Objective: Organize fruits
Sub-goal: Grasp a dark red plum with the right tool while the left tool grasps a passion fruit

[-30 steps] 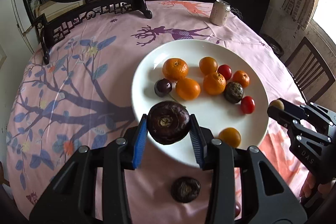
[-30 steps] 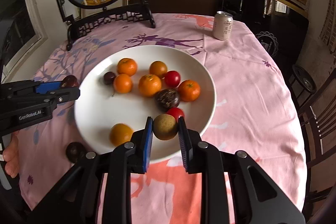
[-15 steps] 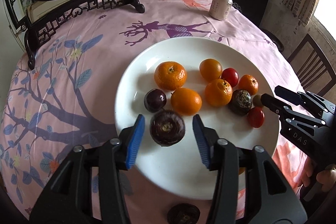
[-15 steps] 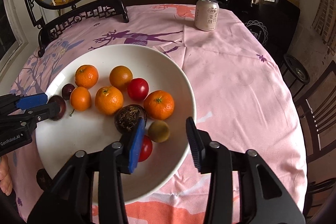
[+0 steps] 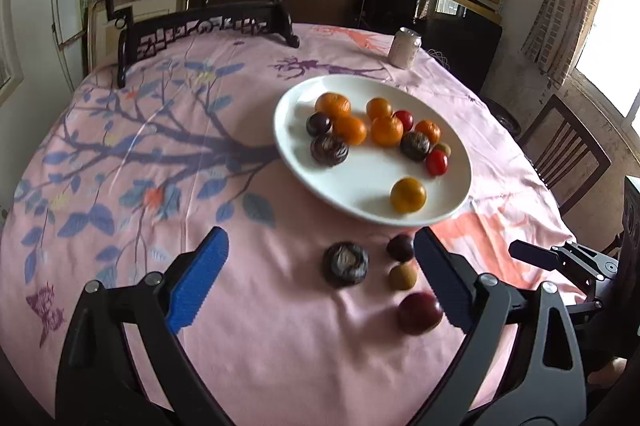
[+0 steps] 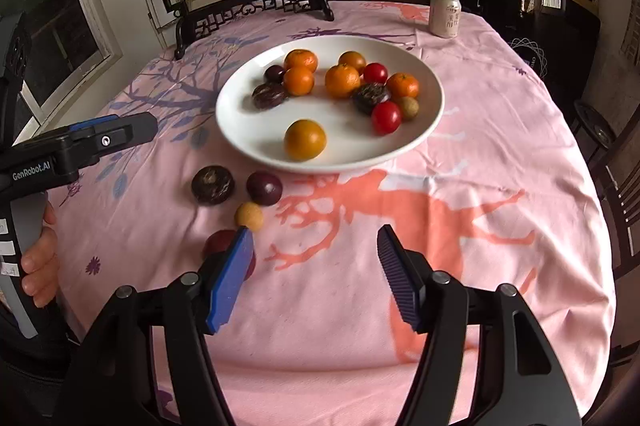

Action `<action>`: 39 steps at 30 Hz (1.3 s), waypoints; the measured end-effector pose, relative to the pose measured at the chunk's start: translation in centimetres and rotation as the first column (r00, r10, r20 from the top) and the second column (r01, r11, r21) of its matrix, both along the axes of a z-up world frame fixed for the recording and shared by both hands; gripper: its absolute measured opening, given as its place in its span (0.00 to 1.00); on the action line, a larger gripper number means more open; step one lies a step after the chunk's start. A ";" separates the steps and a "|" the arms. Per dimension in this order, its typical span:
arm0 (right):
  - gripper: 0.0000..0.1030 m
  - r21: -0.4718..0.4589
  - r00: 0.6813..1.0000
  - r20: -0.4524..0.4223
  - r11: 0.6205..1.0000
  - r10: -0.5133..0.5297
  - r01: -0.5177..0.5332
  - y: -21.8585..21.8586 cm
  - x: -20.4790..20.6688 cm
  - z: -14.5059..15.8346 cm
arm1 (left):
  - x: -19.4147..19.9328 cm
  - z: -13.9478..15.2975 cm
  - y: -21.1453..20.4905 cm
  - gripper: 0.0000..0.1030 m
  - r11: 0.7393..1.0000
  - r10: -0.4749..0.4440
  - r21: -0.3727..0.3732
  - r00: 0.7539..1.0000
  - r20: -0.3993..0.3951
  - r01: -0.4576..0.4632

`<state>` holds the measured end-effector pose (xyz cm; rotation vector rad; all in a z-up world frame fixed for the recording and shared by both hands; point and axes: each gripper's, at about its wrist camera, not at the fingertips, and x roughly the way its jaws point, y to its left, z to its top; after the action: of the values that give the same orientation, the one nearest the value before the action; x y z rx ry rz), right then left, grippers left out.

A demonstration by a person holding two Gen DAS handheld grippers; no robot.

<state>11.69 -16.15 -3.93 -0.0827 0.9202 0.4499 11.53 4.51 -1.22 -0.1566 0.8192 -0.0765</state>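
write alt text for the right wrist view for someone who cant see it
The open, empty right gripper hovers over a pink tablecloth. Ahead, a white plate holds oranges, tomatoes and dark fruits, with four loose fruits on the cloth nearer the camera. The left gripper enters from the left.

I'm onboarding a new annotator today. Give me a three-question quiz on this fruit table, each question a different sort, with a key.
1. True or false: the left gripper holds a fruit.
2. How many fruits lie on the tablecloth outside the white plate?
3. Which stands farthest from both cameras: A) the drink can, B) the lone orange fruit, C) the small tan fruit on the cloth?

Key
1. False: both grippers are open and hold nothing.
2. Four.
3. A.
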 end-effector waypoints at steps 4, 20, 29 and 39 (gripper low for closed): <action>0.63 -0.014 0.997 -0.040 0.997 0.070 -0.070 2.7 -1.5 -1.3 | -1.8 -2.0 1.3 0.93 0.999 0.047 0.002 0.998 -0.050 -0.047; 0.38 -0.048 0.992 -0.070 0.993 0.104 -0.107 6.6 0.1 -4.4 | -4.3 -3.3 2.2 0.93 0.999 0.039 0.000 0.997 -0.074 -0.039; 0.38 0.013 0.997 -0.072 1.000 0.028 -0.027 2.6 -0.5 -2.9 | 0.8 -5.6 -1.2 0.93 0.998 -0.043 0.027 0.986 -0.163 0.048; 0.38 0.086 0.995 -0.095 0.996 -0.013 0.022 -1.1 -0.6 -2.8 | 4.3 -7.4 -3.7 0.84 0.991 -0.022 0.122 0.977 -0.212 0.048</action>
<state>11.05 -17.25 -6.70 0.0267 0.9923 0.4804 15.87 0.81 -8.66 -0.0302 1.0354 -0.0413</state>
